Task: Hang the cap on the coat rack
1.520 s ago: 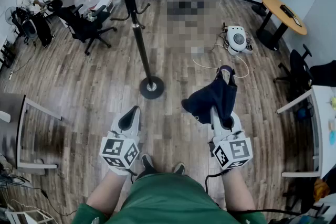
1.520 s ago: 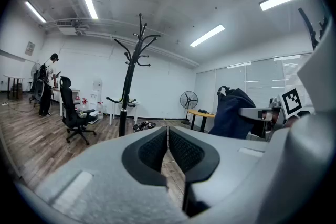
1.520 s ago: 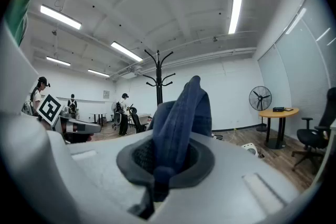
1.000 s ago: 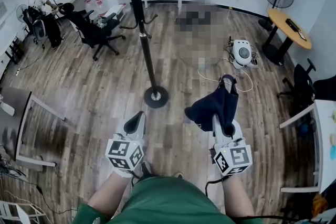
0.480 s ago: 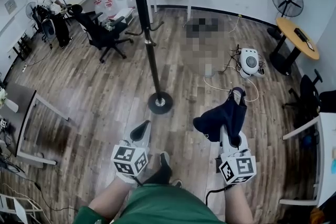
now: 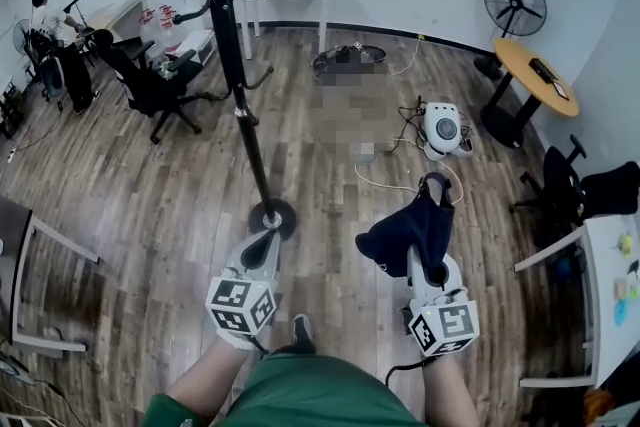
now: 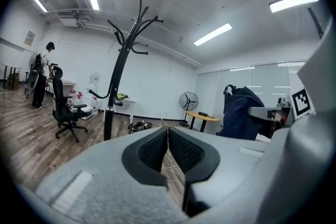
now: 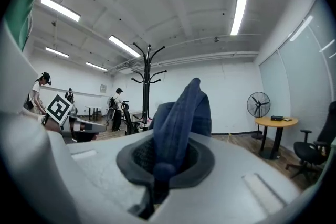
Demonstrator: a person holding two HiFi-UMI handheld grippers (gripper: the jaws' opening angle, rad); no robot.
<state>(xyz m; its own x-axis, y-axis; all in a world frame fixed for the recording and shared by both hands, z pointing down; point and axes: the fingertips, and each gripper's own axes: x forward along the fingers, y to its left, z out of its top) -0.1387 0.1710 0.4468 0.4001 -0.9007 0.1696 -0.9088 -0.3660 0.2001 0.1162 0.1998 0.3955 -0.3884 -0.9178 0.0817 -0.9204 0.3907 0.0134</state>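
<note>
Dark blue cloth cap (image 6: 410, 230), lower right of centre in the head view, clamped in the closed jaws of the right gripper (image 6: 434, 265); stands up from the pads and droops toward the left. In the right gripper view, fills the middle of the frame, folded fabric squeezed between the black pads. Left gripper (image 6: 262, 245) at lower centre-left, jaws pressed together with nothing between them. Black coat rack (image 6: 238, 85) upright, upper left of centre, round base just above the left gripper's tip, well apart from the cap. Wooden floor (image 6: 150, 205) all around; standing fan (image 6: 515, 3) at upper right.
</note>
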